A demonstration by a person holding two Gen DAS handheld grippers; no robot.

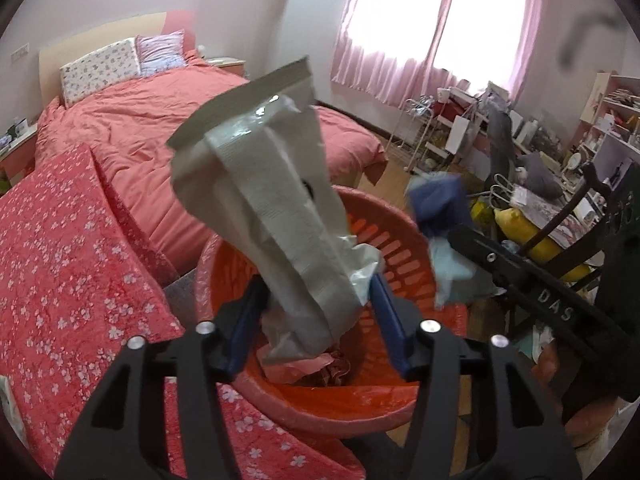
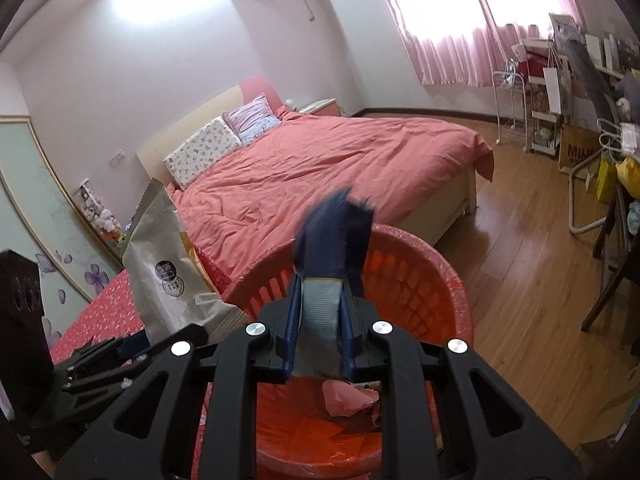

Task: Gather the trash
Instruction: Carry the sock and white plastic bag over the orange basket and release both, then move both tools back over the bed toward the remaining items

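While poised over the orange bin [image 1: 320, 396], seen as a light, crinkly empty pouch [image 1: 264, 200], probably slippery and easily crushed; best pinched at its lower folded end; left tongs [image 1: 316, 320] parted, pads apparently off the pouch standing between them above the bin's mouth; right tongs [image 2: 318, 328] nearly closed on a soft blue-and-grey wrapper [image 2: 332, 248] above the near rim; beyond, wooden floor [image 2: 520, 280], pink-covered bed [image 2: 320, 160], cluttered shelves [image 1: 600, 120] by curtained window [image 1: 420, 20].
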